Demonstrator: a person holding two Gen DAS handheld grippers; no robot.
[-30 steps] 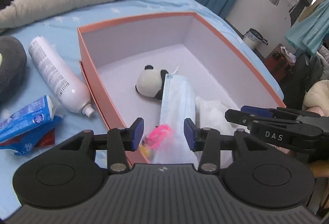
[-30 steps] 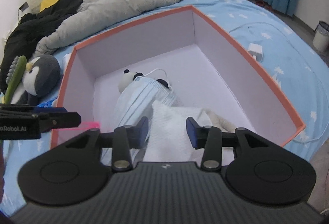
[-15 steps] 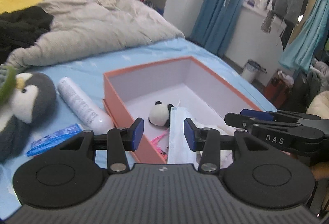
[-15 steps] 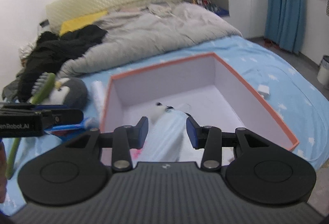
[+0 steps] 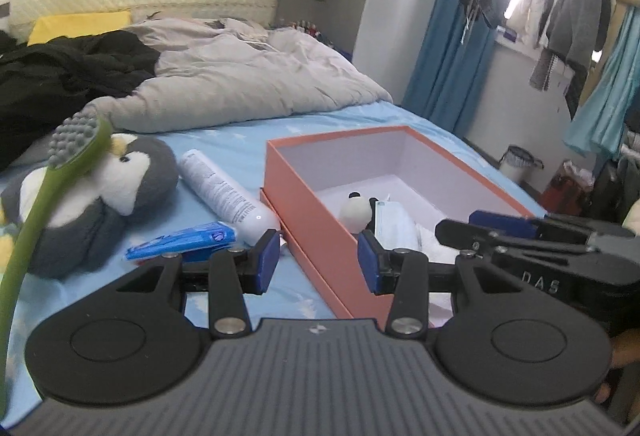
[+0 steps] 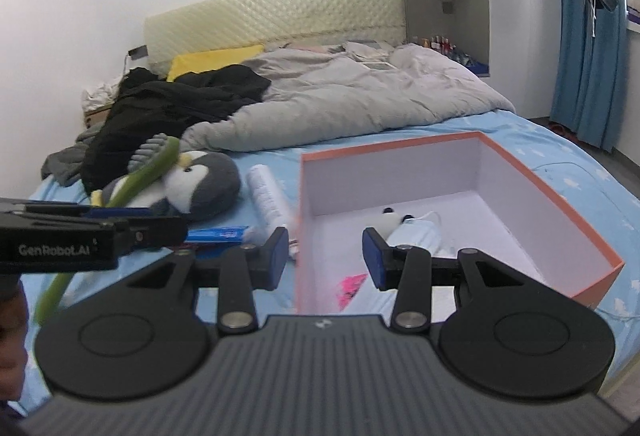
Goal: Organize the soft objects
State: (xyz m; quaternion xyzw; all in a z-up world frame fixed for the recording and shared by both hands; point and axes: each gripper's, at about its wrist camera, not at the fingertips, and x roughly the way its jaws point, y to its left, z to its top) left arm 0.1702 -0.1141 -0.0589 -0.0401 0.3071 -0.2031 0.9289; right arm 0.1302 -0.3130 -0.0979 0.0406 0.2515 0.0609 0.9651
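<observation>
While both tools [image 5: 318, 262] [image 6: 325, 256] hang released, orange box [image 5: 304, 211] holding panda plush [image 5: 354, 211], face mask [image 5: 394, 226], white cloth [image 5: 434, 244]

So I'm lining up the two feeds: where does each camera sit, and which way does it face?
Left wrist: on the left gripper, facing up the bed past the penguin plush; its open fingers and the right gripper show.
Right wrist: on the right gripper, facing the headboard over the orange box; its open fingers and the left gripper show.
Shared: box, penguin, panda plush.
</observation>
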